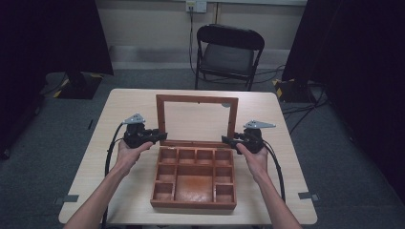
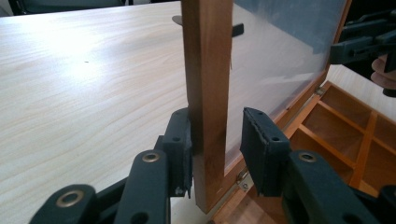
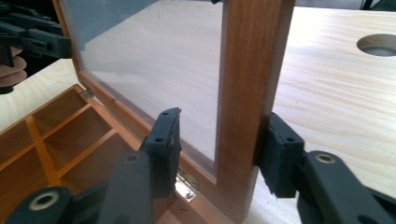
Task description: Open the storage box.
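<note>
Pale wood-grain table [image 1: 129, 157] under grey floor, black folding chair [image 1: 228, 52] at top centre of the high view. Your wooden box [image 1: 195, 179] sits at frame centre: reddish-brown, divided into small square compartments around one large middle bay, all bare. Its lid [image 1: 197, 119] stands upright behind the tray, a wood frame around a clear pane, hinged along the back edge; a metal hinge [image 3: 187, 189] shows low in the right gripper view. Your left gripper [image 2: 215, 149] straddles the lid's left frame post: one pad touches the wood, the other stands off with a gap, so not pinching. Your right gripper [image 3: 219, 149] straddles the right post: outer pad on the wood, inner pad looks just clear of the pane.
</note>
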A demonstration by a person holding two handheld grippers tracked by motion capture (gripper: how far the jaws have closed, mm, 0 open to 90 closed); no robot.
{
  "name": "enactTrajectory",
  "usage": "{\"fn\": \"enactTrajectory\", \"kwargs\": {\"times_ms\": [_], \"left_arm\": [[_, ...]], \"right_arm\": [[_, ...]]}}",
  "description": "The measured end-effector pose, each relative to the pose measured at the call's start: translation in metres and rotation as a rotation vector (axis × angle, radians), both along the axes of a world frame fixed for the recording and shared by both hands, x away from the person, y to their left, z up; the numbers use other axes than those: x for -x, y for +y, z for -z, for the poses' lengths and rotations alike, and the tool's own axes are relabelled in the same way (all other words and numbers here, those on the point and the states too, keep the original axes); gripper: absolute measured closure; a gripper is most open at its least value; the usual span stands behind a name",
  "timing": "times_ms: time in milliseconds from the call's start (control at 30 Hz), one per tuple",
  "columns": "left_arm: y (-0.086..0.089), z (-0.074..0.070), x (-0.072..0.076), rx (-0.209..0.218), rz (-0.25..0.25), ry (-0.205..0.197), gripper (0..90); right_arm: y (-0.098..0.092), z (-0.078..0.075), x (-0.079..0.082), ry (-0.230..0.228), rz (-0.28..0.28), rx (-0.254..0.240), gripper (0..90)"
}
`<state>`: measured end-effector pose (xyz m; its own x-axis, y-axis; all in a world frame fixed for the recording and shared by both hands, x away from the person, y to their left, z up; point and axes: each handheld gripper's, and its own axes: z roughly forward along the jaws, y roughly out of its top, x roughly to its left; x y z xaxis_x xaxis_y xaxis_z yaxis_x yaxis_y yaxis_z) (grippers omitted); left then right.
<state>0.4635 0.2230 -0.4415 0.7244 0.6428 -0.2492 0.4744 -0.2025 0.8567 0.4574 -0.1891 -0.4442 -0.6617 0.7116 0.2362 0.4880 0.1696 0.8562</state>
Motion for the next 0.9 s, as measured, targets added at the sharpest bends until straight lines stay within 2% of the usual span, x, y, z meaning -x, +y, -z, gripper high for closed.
{"fn": "enactTrajectory", "kwargs": {"times_ms": [433, 600, 667, 800, 900], "left_arm": [[-0.002, 0.001, -0.004, -0.016, -0.022, 0.012, 64.6], [-0.002, 0.004, -0.007, -0.002, -0.032, 0.022, 64.7], [-0.002, 0.005, -0.008, -0.01, -0.027, 0.021, 64.7], [-0.002, 0.006, -0.009, 0.01, -0.034, 0.036, 64.7], [-0.002, 0.005, -0.01, -0.004, -0.032, 0.04, 64.6]], "right_arm": [[0.001, 0.002, -0.005, 0.006, 0.013, 0.011, 57.0], [0.002, 0.004, -0.008, 0.008, 0.021, 0.006, 55.6], [0.002, 0.004, -0.009, 0.01, 0.022, 0.001, 55.2], [0.002, 0.004, -0.011, 0.006, 0.023, -0.011, 54.0], [0.003, 0.004, -0.012, 0.01, 0.023, -0.007, 53.3]]}}
